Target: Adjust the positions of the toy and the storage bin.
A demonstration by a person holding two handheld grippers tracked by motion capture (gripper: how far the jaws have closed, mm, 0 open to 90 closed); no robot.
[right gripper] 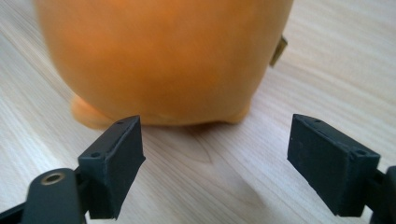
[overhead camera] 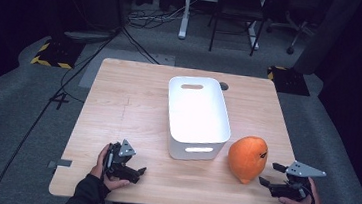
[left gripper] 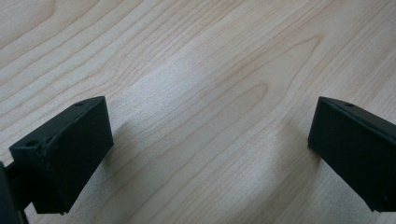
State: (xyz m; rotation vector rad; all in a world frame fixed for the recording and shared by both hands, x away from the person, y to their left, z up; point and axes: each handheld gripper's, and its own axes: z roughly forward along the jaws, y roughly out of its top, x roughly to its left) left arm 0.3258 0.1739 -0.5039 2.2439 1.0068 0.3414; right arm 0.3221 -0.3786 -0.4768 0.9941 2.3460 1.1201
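An orange plush toy [overhead camera: 248,158] lies on the wooden table [overhead camera: 133,107], just right of a white plastic bin [overhead camera: 196,116]. My right gripper [overhead camera: 269,174] sits on the table right of the toy, its jaws open and pointing at it. In the right gripper view the orange plush toy [right gripper: 163,56] looms close beyond the right gripper [right gripper: 215,163], with bare wood between the jaws. My left gripper [overhead camera: 134,170] rests near the table's front left, open. Under the left gripper [left gripper: 210,158] there is just wood grain in the left gripper view.
The bin stands empty in the table's middle with a handle slot [overhead camera: 199,149] facing me. Beyond the table are a grey carpet, cables [overhead camera: 147,18], a chair [overhead camera: 237,17] and black-and-yellow marked floor plates [overhead camera: 53,52].
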